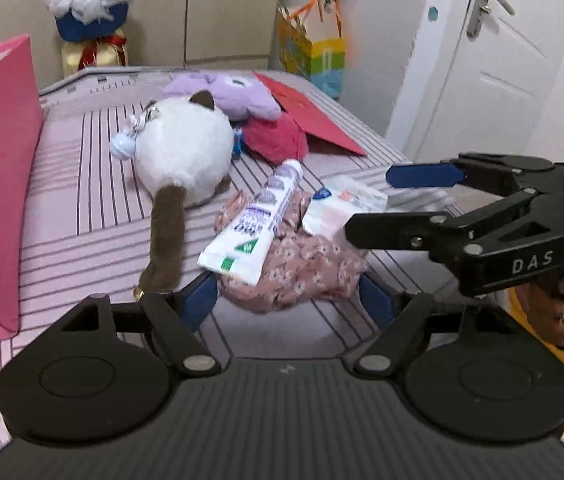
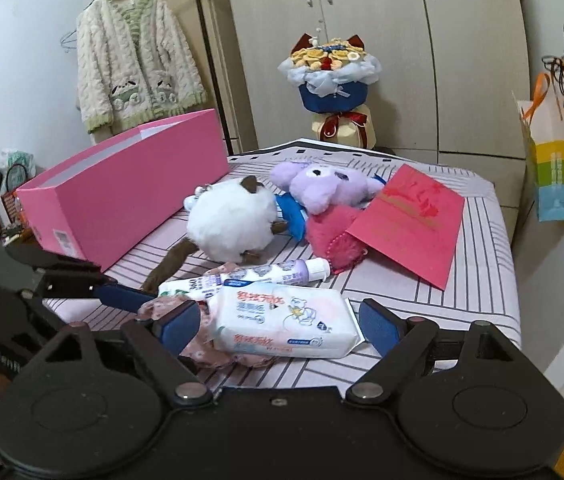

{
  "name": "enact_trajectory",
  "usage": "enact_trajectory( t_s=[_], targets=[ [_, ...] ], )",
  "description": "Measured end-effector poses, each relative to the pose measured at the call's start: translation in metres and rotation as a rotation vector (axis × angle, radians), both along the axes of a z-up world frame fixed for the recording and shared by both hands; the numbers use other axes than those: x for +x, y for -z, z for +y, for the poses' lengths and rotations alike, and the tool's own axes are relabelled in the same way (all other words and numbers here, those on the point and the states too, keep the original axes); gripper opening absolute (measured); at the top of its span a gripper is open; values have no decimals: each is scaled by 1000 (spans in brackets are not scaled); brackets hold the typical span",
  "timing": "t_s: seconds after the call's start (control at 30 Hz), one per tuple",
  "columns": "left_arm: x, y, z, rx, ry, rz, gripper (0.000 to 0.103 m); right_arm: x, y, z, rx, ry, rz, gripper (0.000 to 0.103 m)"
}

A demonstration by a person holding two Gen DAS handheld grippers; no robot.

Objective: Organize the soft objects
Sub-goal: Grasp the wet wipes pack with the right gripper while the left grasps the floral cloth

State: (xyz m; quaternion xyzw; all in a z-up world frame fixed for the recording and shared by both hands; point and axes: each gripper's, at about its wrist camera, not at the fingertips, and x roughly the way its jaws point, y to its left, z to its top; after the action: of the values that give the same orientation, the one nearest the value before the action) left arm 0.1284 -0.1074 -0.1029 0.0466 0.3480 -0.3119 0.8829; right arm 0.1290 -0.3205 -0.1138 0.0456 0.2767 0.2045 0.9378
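Observation:
A floral pink cloth pouch [image 1: 302,268] lies on the striped table, with a white and purple tube [image 1: 257,216] on top and a wet-wipes pack [image 1: 338,208] beside it. My left gripper [image 1: 288,300] is open, its blue pads on either side of the pouch's near edge. My right gripper [image 2: 282,326] is open, its pads on either side of the wipes pack [image 2: 286,320]. It also shows in the left wrist view [image 1: 386,204]. A white plush cat [image 1: 181,152], a purple plush [image 1: 225,94] and a pink plush [image 1: 273,136] lie behind.
An open pink box [image 2: 121,192] stands at the left of the table. A red envelope [image 2: 410,220] lies at the back right. A bouquet [image 2: 334,88] stands at the far edge by the wardrobe. A striped gift bag [image 2: 554,160] hangs at the right.

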Motion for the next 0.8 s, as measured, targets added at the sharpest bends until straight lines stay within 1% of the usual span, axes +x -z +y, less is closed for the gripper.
enact_trajectory(
  t_s=[0.1, 0.2, 0.3, 0.4, 0.43, 0.5, 0.6, 0.7, 0.77, 0.8],
  targets=[
    [0, 3, -5, -5, -22, -59, 83, 8, 7, -4, 35, -4, 25, 91],
    [2, 9, -8, -30, -32, -76, 86, 15, 12, -6, 64, -2, 46, 94],
    [2, 12, -11, -35, -38, -109, 87, 21, 16, -9, 92, -5, 78, 95],
    [1, 17, -14, -54, -49, -143, 89, 24, 18, -8, 97, -9, 71, 95],
    [1, 18, -15, -59, -53, -154, 89, 24, 18, -7, 93, -11, 66, 95],
    [0, 21, -17, -66, -69, -172, 89, 24, 18, -7, 95, -19, 58, 86],
    [1, 21, -18, -76, -84, -170, 87, 23, 17, -9, 101, -25, 54, 84],
    [0, 18, -17, -94, -66, -147, 70, 24, 18, -11, 125, -16, 57, 84],
    [0, 16, -18, -105, -50, -122, 49, 24, 18, -12, 145, -12, 58, 84],
    [-1, 15, -18, -103, -47, -110, 44, 24, 17, -12, 157, -12, 56, 83]
  ],
)
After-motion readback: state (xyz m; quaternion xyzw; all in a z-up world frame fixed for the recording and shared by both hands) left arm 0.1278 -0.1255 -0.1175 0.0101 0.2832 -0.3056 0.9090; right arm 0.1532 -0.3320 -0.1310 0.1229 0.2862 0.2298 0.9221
